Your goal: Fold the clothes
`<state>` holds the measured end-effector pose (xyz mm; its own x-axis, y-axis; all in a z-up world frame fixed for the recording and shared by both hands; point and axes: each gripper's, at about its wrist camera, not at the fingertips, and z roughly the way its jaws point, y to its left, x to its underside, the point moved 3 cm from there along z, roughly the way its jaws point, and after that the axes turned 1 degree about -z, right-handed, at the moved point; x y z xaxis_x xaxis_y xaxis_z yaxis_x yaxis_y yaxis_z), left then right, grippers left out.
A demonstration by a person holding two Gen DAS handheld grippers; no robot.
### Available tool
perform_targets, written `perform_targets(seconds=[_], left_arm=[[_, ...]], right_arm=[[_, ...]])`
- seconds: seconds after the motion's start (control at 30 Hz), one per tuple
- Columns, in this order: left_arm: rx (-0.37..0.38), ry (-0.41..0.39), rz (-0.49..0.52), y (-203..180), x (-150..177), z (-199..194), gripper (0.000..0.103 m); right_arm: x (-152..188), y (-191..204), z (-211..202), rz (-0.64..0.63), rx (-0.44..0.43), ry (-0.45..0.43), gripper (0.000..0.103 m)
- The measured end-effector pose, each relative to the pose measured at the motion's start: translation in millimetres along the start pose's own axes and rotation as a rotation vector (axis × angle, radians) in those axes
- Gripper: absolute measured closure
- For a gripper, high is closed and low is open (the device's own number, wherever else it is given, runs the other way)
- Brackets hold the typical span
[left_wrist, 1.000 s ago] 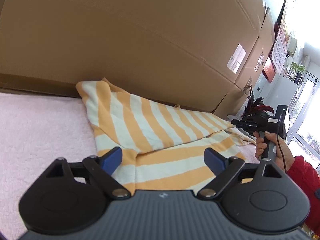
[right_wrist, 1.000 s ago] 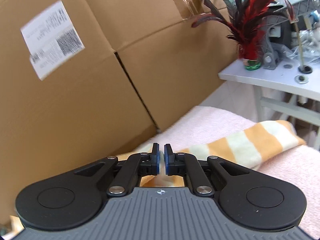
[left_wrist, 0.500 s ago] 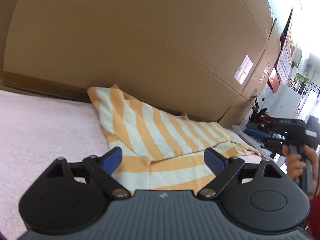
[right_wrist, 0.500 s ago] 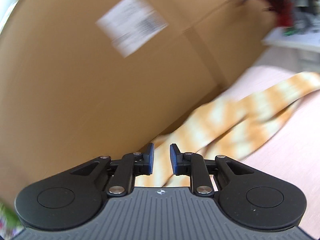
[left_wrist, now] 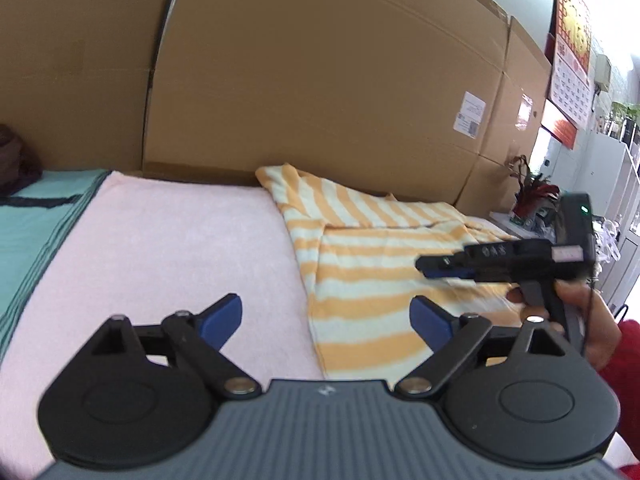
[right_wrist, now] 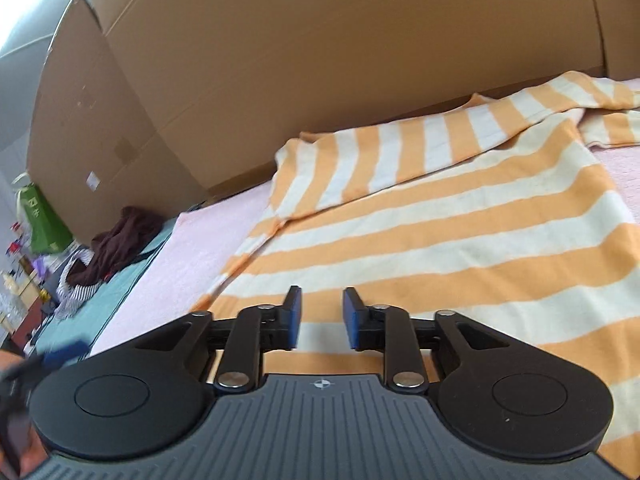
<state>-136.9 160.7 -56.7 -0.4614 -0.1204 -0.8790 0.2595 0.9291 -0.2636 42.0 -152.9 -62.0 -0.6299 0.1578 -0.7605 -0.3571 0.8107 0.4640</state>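
The orange and white striped top [right_wrist: 460,216] lies spread out on the pink towel [left_wrist: 168,248] on the surface, right up against the big brown boxes [left_wrist: 320,80]. The left tongs [left_wrist: 326,320] are wide and closing a little, with nothing between them; the edge of the top is at about 1 o'clock from them. The right tongs [right_wrist: 322,316] are narrow and opening, with nothing in them, just over the top. Dark clothes [right_wrist: 116,248] lie at 9 o'clock.
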Motion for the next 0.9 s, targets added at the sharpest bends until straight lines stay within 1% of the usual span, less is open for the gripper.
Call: perform_targets(seconds=[0.03,0.07,0.13,0.2,0.3,0.4,0.47,0.6,0.63,0.67,0.7,0.73,0.77,0.8,0.83,0.9], left_arm=[[0.029,0.022,0.005,-8,10,-7,0.026],[0.041,0.038,0.012,-15,19,-12,0.028],[0.036,0.070,0.017,-25,34,-19,0.030],[0.027,0.082,0.003,-26,44,-25,0.030],[0.031,0.098,-0.082,-20,54,-27,0.033],[0.071,0.107,-0.185,-13,63,-26,0.036],[0.082,0.093,-0.235,-9,67,-26,0.038],[0.096,0.032,-0.356,8,70,-27,0.038],[0.103,0.033,-0.377,10,71,-25,0.040],[0.112,0.038,-0.395,11,72,-23,0.043],[0.120,0.044,-0.413,12,72,-20,0.052],[0.129,0.055,-0.406,11,73,-18,0.067],[0.137,0.068,-0.392,8,74,-15,0.075],[0.136,0.073,-0.378,6,74,-13,0.085],[0.129,0.071,-0.369,4,74,-12,0.087],[0.135,0.074,-0.382,5,75,-9,0.087]], right_arm=[[0,-1,0,0.014,-0.004,-0.004,0.073],[0,-2,-1,0.029,-0.010,-0.007,0.073],[1,-1,-4,0.039,-0.016,-0.014,0.073],[2,-1,-6,0.049,-0.023,-0.019,0.072],[2,-3,-7,0.064,-0.034,-0.020,0.071],[1,-8,-8,0.090,-0.048,-0.022,0.071],[2,-11,-8,0.108,-0.056,-0.025,0.071],[2,-14,-8,0.127,-0.067,-0.024,0.071],[1,-14,-8,0.127,-0.067,-0.024,0.071],[1,-14,-8,0.126,-0.068,-0.023,0.071],[1,-13,-8,0.126,-0.069,-0.023,0.071],[1,-13,-8,0.125,-0.069,-0.022,0.071],[1,-13,-8,0.125,-0.070,-0.022,0.071],[1,-13,-8,0.125,-0.071,-0.021,0.071],[1,-13,-8,0.124,-0.071,-0.021,0.071],[1,-12,-8,0.123,-0.072,-0.020,0.071]])
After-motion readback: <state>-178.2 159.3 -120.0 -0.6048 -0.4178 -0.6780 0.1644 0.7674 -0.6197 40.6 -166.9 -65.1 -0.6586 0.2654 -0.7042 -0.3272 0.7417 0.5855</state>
